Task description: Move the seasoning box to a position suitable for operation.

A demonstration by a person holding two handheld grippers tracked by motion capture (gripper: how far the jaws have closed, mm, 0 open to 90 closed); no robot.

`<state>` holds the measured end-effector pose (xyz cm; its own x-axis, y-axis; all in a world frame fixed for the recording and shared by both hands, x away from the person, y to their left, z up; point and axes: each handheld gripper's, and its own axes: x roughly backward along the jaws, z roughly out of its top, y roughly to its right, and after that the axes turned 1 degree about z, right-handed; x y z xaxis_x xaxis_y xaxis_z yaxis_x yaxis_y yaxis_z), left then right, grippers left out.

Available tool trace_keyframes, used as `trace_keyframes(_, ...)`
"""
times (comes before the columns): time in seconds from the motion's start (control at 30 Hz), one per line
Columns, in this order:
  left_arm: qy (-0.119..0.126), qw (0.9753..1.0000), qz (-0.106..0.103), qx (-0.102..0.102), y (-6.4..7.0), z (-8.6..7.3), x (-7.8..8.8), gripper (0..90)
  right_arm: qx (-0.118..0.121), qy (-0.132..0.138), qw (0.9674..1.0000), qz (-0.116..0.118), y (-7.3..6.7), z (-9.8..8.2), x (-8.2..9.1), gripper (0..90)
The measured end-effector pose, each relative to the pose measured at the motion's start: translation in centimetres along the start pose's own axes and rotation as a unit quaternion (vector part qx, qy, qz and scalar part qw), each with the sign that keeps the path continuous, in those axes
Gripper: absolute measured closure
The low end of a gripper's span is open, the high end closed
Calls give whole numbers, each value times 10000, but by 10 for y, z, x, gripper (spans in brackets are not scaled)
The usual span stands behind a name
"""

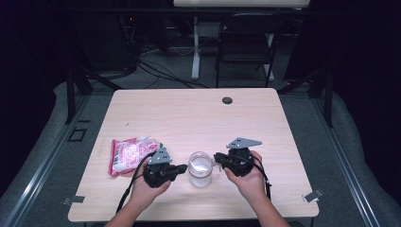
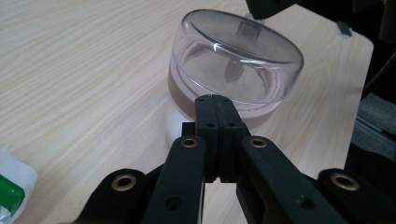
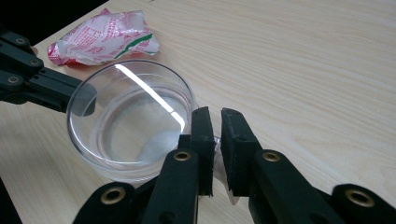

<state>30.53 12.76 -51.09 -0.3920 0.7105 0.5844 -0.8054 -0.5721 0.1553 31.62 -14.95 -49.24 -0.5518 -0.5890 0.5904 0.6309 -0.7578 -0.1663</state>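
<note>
Your clear plastic measuring cup point(image 1: 200, 169) stands upright near the front edge of the table point(image 1: 189, 113), a little white powder at its bottom. Your right gripper point(image 3: 215, 140) is clamped on its handle; your left gripper point(image 2: 214, 114) is closed at its wall, holding nothing. The red-and-white packet point(image 1: 128, 153) lies by the left edge; the back half stays free.

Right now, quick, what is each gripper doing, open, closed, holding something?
Left gripper: jaws closed flat together, empty, tips at the side of the clear cup.
Right gripper: jaws closed on the clear cup's handle.
</note>
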Motion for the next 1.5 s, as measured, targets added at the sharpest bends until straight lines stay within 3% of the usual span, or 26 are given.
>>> trace_keyframes(0.2, 72, 9996, -245, 109, -1, 3, 2, 899, 8, 31, 10000, 16, 1, -2, 1, 839)
trace_keyframes(0.4, 111, 9998, -187, -17, 3, 7, 1, 895, 79, 36, 10000, -1, 0, -4, 2, 813)
trace_keyframes(0.63, 213, 9995, -217, -87, 3, 15, -2, 891, 449, 57, 9990, -17, -14, -5, 12, 672)
trace_keyframes(0.87, 405, 9986, -318, -118, 5, 24, -6, 885, 609, 72, 9977, 284, -25, -7, 25, 552)
trace_keyframes(1.07, 537, 9977, -408, 13, 4, 28, -8, 809, 839, -62, 9964, 141, -34, -14, 22, 497)
trace_keyframes(1.2, 498, 9978, -426, 36, 6, 27, -11, 724, 915, -26, 9958, 86, -36, -16, 17, 490)
trace_keyframes(1.4, 475, 9986, -190, 104, 3, 23, -15, 604, 1007, -57, 9949, 76, -36, -17, 13, 512)
trace_keyframes(1.5, 294, 9994, -55, 195, 0, 21, -18, 583, 995, -43, 9950, 100, -36, -17, 13, 513)
